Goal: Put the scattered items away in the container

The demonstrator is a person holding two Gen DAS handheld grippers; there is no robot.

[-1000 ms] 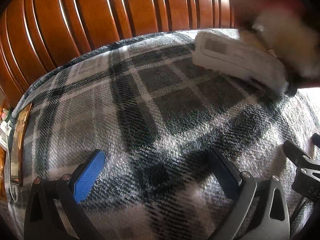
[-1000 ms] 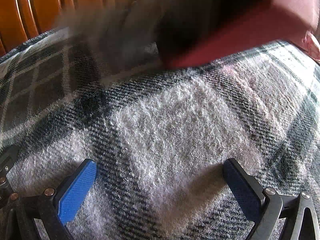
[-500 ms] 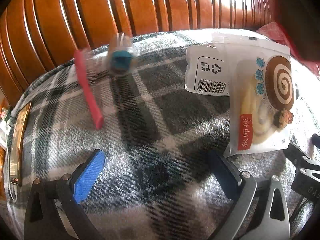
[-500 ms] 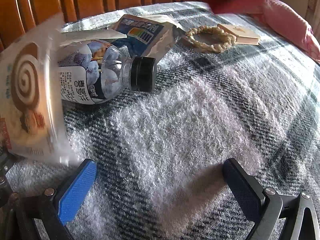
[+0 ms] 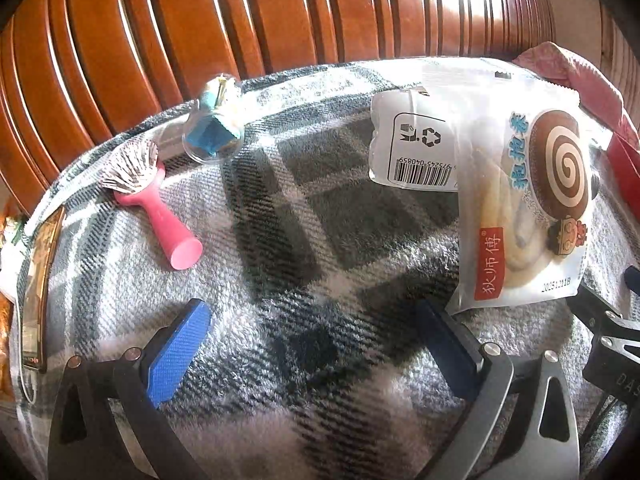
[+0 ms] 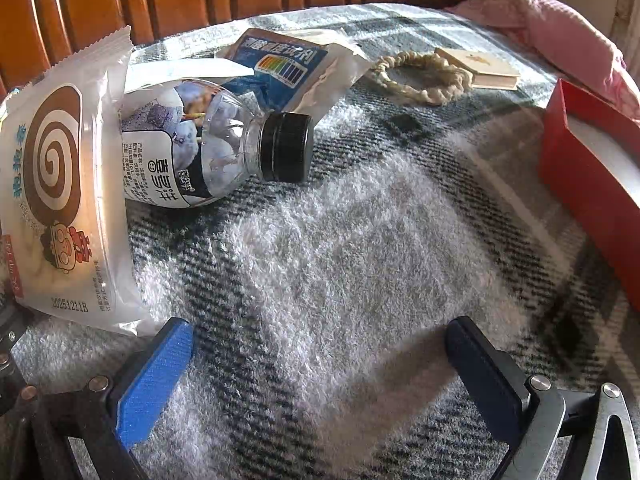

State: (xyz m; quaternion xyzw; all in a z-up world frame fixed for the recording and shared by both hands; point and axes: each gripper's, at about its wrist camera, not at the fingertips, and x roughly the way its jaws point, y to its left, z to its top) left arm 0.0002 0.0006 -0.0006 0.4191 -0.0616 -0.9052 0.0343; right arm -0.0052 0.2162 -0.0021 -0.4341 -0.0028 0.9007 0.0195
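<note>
Both grippers, left (image 5: 316,344) and right (image 6: 320,364), hover fingers spread, holding nothing, over the blanket (image 6: 360,260). Snack pack (image 6: 60,184) leans on bottle (image 6: 208,144); red box (image 6: 592,184) at right. Brush (image 5: 156,204) lies far left.

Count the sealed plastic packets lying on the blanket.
2. The swirl-roll snack packet lies at the left, partly over the bottle. The blue test-strip pouch lies behind the bottle, near the headboard. Others may be hidden beneath them.
</note>
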